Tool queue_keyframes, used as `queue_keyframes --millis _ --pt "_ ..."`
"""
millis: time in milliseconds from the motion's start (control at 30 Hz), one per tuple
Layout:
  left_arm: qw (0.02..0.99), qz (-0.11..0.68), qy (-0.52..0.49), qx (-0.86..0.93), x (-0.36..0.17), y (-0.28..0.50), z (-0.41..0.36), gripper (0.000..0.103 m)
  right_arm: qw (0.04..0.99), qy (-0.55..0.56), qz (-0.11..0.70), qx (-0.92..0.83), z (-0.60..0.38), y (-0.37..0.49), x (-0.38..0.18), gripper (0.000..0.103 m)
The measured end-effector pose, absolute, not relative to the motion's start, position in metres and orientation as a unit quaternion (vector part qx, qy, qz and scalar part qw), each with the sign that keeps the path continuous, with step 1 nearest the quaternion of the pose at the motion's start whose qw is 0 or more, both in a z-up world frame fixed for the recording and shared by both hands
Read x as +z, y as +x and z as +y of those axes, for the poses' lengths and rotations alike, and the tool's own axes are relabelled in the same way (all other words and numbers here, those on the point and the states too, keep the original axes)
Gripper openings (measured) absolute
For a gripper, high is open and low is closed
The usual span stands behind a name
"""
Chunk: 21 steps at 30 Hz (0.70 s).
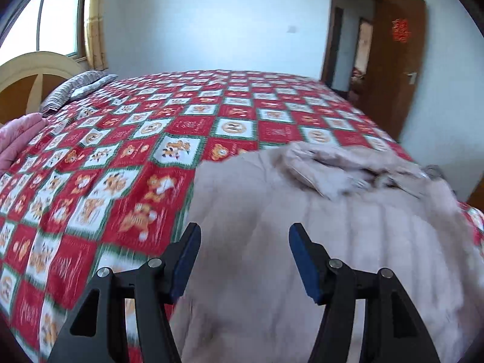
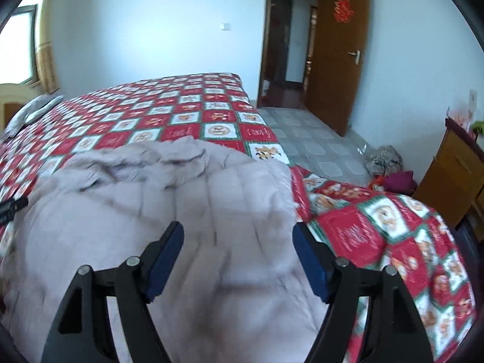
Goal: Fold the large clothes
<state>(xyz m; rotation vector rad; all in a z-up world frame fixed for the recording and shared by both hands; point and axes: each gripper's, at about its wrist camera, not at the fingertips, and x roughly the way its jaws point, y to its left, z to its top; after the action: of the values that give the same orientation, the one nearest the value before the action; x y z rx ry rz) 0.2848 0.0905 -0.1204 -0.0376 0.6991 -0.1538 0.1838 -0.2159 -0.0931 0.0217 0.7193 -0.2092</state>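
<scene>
Lying on patterned bedspread (image 2: pixel 217 112), beige padded coat (image 2: pixel 169 199), pink quilt (image 1: pixel 18 142) well apart

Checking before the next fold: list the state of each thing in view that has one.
Beige padded coat: spread on the bedspread, far end rumpled.
Left gripper: open, empty, above the coat.
Right gripper: open, empty, above the coat.
Door: open.
Pink cloth: folded, at bed's edge.
</scene>
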Motion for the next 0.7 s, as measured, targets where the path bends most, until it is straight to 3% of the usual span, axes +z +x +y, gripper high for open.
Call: queue_keyframes --millis 367,700 --pt "0.91 0.363 -0.055 -0.194 -0.131 0.15 0.122 0.062 0.919 0.065 0.383 -0.065 -0.227 0.072 -0.107 0.076" --pt "0.91 0.384 -0.044 -0.153 -0.153 0.077 0.174 0.062 0.912 0.103 0.384 -0.101 -0.256 -0.009 -0.117 0.076"
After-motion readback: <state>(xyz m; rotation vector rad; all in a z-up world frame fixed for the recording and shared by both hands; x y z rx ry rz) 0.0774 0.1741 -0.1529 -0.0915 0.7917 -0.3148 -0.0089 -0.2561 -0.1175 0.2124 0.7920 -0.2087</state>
